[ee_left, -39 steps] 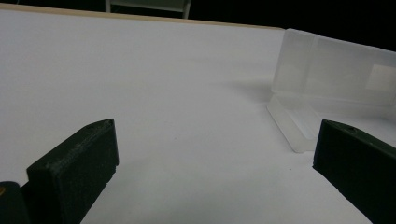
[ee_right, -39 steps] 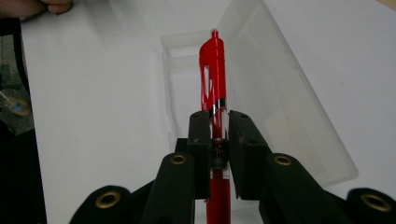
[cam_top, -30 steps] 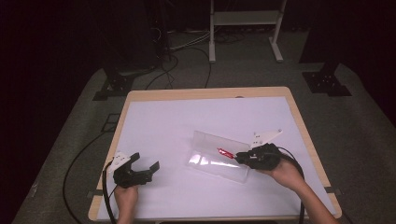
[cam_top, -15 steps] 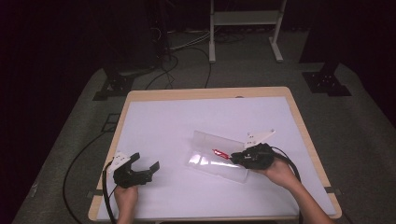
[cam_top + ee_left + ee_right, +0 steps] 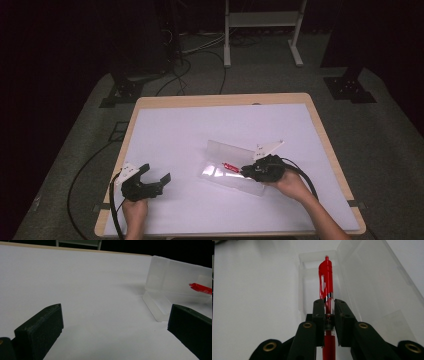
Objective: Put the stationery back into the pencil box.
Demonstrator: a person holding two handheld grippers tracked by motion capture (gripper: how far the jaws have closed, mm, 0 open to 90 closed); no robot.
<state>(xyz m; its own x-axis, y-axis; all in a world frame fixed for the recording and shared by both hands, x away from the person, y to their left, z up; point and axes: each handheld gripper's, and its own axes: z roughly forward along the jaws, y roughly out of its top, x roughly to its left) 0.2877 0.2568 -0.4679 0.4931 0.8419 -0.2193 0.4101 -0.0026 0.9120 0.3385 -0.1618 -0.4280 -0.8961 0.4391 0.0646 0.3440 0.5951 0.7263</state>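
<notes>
A clear plastic case [image 5: 227, 167] lies open in the middle of the white table, its lid [image 5: 372, 282] standing up on the far side. My right gripper [image 5: 248, 172] is shut on a red pen [image 5: 326, 281] and holds it lengthwise over the case's tray [image 5: 308, 287], the pen's clip end pointing away from the jaws. The pen's red end [image 5: 200, 288] hangs in front of the lid [image 5: 175, 277] in the left gripper view. My left gripper [image 5: 156, 173] rests near the table's front left, open, with nothing between its fingers [image 5: 40, 332].
The white mat [image 5: 200, 135] covers a wooden table top [image 5: 220, 100]. Cables trail from both grippers off the front edge. Dark floor with cables and a metal stand [image 5: 260, 30] lies beyond the far edge.
My right gripper has moved left and down with the red pen, bringing it over the open case. The left gripper has stayed in place.
</notes>
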